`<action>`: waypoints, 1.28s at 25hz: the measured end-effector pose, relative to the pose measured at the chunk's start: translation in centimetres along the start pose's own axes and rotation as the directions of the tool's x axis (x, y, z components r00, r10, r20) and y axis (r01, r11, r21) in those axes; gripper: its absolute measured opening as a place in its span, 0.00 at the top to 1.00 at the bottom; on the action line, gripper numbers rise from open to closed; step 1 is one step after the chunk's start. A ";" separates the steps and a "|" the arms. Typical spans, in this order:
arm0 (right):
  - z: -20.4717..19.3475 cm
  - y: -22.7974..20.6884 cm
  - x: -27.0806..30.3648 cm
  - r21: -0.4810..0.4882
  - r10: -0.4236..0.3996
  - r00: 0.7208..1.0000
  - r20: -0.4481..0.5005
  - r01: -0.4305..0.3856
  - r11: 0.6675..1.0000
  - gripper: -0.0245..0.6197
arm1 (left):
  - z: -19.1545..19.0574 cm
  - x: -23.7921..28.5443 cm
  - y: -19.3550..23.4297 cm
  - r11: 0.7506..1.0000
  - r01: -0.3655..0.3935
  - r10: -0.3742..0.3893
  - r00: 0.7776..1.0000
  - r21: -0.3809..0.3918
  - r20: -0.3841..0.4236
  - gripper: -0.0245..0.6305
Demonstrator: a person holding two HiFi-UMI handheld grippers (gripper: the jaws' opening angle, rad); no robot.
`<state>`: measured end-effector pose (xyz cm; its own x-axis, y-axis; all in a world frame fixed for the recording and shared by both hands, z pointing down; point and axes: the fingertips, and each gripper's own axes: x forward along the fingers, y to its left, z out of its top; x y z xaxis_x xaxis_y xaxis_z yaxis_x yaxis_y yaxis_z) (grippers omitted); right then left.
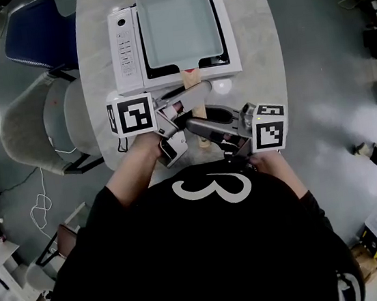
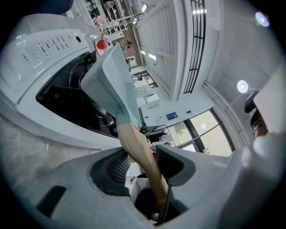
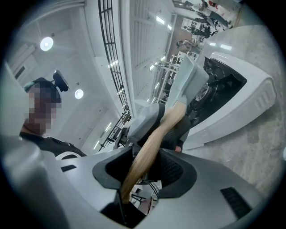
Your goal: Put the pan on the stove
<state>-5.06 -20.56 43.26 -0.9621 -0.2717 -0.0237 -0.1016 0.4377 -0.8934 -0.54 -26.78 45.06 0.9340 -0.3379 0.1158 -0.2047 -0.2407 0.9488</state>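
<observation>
A square pale-green pan (image 1: pixel 175 24) with a wooden handle (image 1: pixel 191 77) lies on the black top of the white stove (image 1: pixel 123 45). The handle points toward me. My left gripper (image 1: pixel 192 96) sits around the handle from the left, nearer the pan. My right gripper (image 1: pixel 202 125) sits around the handle's end. In the left gripper view the handle (image 2: pixel 138 147) runs between open jaws, with a gap beside the left pad, up to the pan (image 2: pixel 111 85). The right gripper view shows the handle (image 3: pixel 149 147) slanting loosely between open jaws toward the pan (image 3: pixel 190 80).
The stove stands on a pale marbled table (image 1: pixel 256 34). A small white round thing (image 1: pixel 223 85) lies just in front of the stove. A blue chair (image 1: pixel 41 28) and a grey chair (image 1: pixel 34 125) stand at the table's left.
</observation>
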 end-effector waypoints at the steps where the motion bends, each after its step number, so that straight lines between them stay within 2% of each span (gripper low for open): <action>1: 0.0 -0.1 0.0 0.003 -0.002 1.000 -0.001 0.002 1.000 0.72 | -0.1 0.1 0.1 1.000 -0.001 0.001 1.000 -0.004 0.000 0.67; 25: -0.5 -1.7 -0.2 0.042 -0.043 0.999 -0.002 0.043 0.998 0.71 | -0.6 0.6 1.8 0.999 -0.008 0.008 1.000 -0.053 -0.002 0.67; 32: -0.5 -1.8 -0.1 0.059 -0.034 0.999 0.012 0.033 0.998 0.71 | -0.5 0.6 1.8 0.996 0.032 -0.030 0.999 -0.088 0.025 0.67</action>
<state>-4.89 -20.88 45.09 -0.9550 -0.2967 0.0008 -0.1180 0.3774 -0.9185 -0.17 -26.96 46.99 0.9321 -0.3533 0.0795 -0.1477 -0.1703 0.9743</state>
